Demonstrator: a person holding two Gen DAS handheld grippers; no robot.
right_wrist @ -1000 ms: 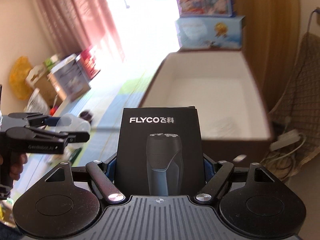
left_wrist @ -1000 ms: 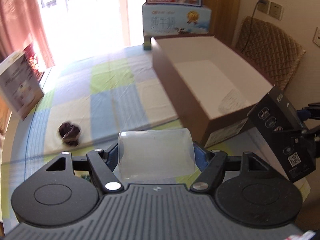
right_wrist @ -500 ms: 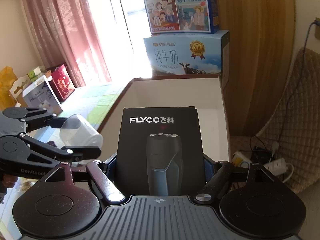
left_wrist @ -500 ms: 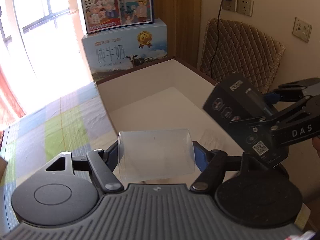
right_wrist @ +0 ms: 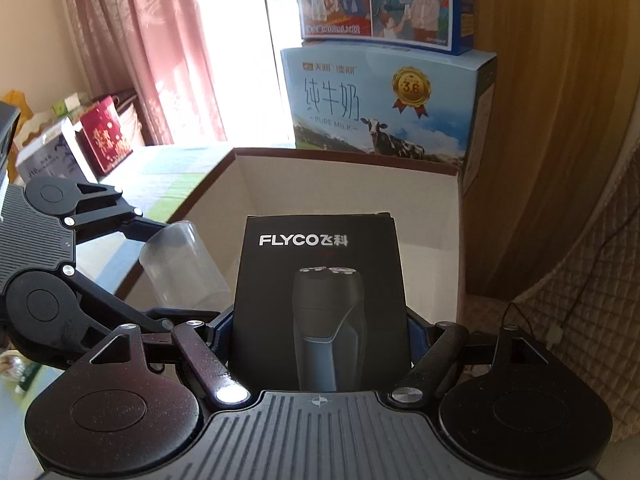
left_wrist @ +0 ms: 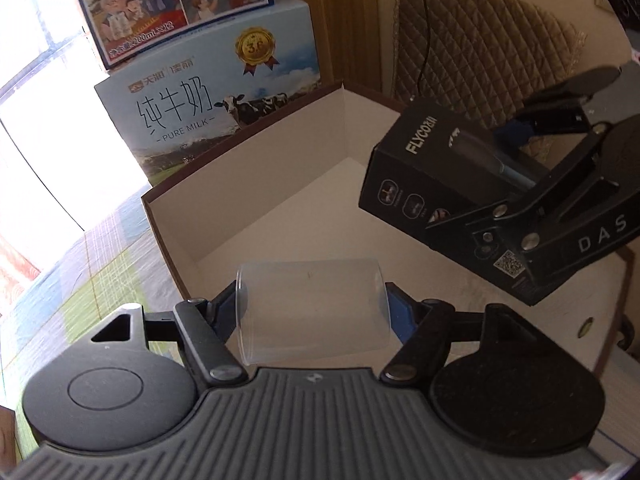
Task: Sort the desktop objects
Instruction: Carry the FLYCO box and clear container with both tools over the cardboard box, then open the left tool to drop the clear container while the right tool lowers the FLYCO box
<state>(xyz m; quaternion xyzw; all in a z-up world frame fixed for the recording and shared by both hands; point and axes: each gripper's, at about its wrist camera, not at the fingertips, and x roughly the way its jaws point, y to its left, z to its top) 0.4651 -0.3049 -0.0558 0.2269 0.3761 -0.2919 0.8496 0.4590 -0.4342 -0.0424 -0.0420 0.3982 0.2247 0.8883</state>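
Left gripper [left_wrist: 312, 312]: closed on a clear plastic cup [left_wrist: 312, 312] lying sideways between its blue pads; cup held over the near left corner of the open box.
Right gripper [right_wrist: 320, 320]: clamped on a black shaver box [right_wrist: 320, 304] marked FLYCO, standing upright between the jaws; held above the open box, right of the cup.
Open box [left_wrist: 248, 184]: brown outside, pale plain walls and floor inside; interior in view bare beneath both held items.
Surface: checked cloth [left_wrist: 92, 264] of green, blue and white squares, lying left of the open box and reaching toward the window.
Far stack: blue milk carton [right_wrist: 384, 108] printed PURE MILK standing just behind the open box's far wall; an illustrated carton [right_wrist: 380, 0] resting on top of it.
Room, left: pink curtain [right_wrist: 152, 48] beside a bright window; a red gift box [right_wrist: 104, 140] and a white box [right_wrist: 48, 156] near the far left edge.
Room, right: wood-panelled wall [right_wrist: 560, 100]; quilted tan cushion [left_wrist: 480, 48] against it, a black cable hanging across.
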